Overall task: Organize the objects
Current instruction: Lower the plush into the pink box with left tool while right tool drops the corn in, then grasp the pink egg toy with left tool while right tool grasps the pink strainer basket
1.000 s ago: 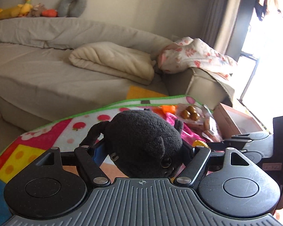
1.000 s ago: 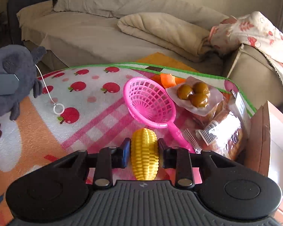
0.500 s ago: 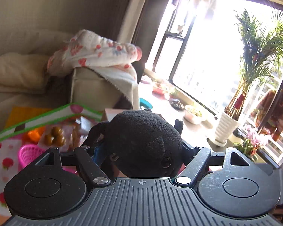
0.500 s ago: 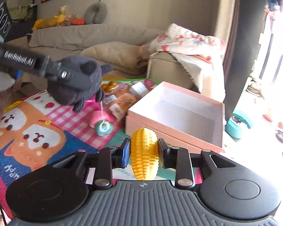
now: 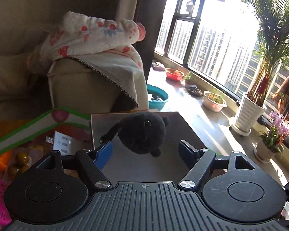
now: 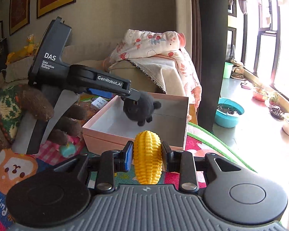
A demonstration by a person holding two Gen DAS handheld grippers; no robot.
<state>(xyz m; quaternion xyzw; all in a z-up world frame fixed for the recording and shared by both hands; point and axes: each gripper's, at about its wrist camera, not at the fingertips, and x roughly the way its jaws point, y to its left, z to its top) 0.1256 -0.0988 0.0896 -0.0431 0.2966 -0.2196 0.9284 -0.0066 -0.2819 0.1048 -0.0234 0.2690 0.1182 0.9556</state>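
The left gripper (image 5: 145,150) fingers now stand wide apart — the soft black plush toy (image 5: 142,132) has dropped free at 12 o'clock over the open pink cardboard box (image 6: 183,119). The right gripper (image 6: 147,156) fingers pinch the yellow plastic corn cob (image 6: 147,162) — it likely goes in next.

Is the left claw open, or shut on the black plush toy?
Open. The left claw has its fingers wide apart; the black plush toy is over the pink box, touching neither.

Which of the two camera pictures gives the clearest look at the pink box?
The right wrist view. It shows the pink box whole: rim, pale inside and front wall, with the black plush toy over it. The left wrist view shows only the box's shadowed inside, partly hidden by the plush and the tongs.
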